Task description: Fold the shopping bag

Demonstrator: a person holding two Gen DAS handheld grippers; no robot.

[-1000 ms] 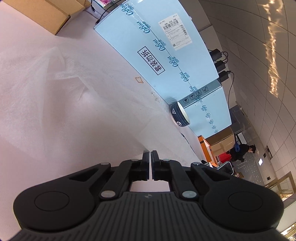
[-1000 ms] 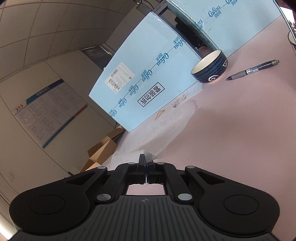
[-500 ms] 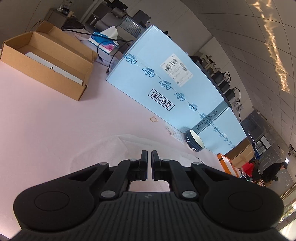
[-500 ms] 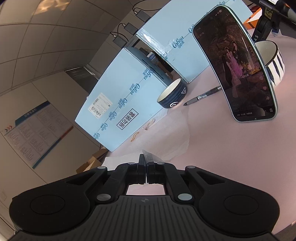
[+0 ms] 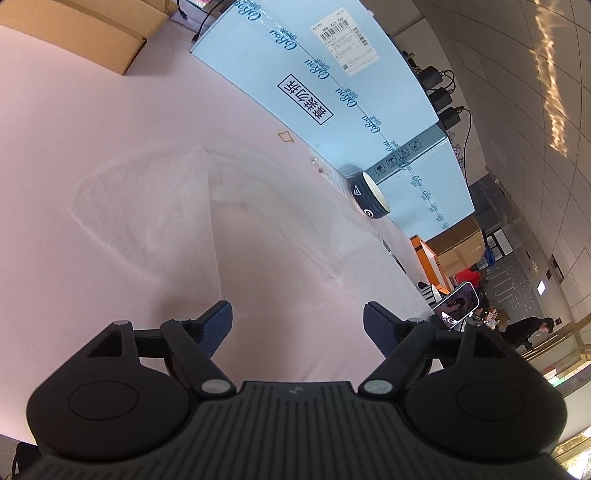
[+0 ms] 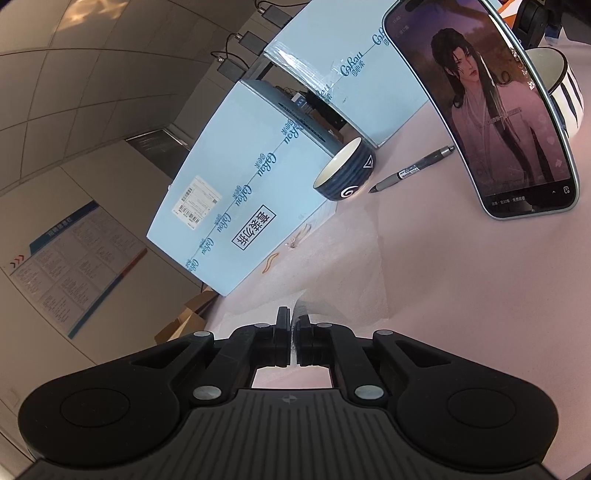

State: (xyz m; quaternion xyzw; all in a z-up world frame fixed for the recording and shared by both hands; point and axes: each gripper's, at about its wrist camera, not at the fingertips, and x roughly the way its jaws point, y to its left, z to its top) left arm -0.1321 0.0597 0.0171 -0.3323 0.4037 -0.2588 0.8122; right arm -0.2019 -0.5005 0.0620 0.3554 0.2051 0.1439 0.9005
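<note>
The shopping bag (image 5: 207, 206) is thin, translucent white plastic lying flat on the pink table, folded over with a crease running toward me. My left gripper (image 5: 297, 319) hovers just short of its near edge, jaws wide apart and empty. In the right wrist view the shopping bag (image 6: 343, 266) stretches away toward the blue box, and my right gripper (image 6: 293, 319) is shut on its near edge, a small peak of plastic rising between the fingertips.
A long light-blue carton (image 5: 332, 92) lines the table's far side, with a dark blue bowl (image 6: 345, 170) in front of it. A pen (image 6: 412, 170), an upright phone (image 6: 491, 110) and a striped mug (image 6: 561, 92) stand right. A cardboard box (image 5: 81, 33) sits left.
My left gripper, shut before, has opened wide and let go of the bag, which now lies flat ahead of it. The right gripper stays shut on the bag and has moved nearer the phone.
</note>
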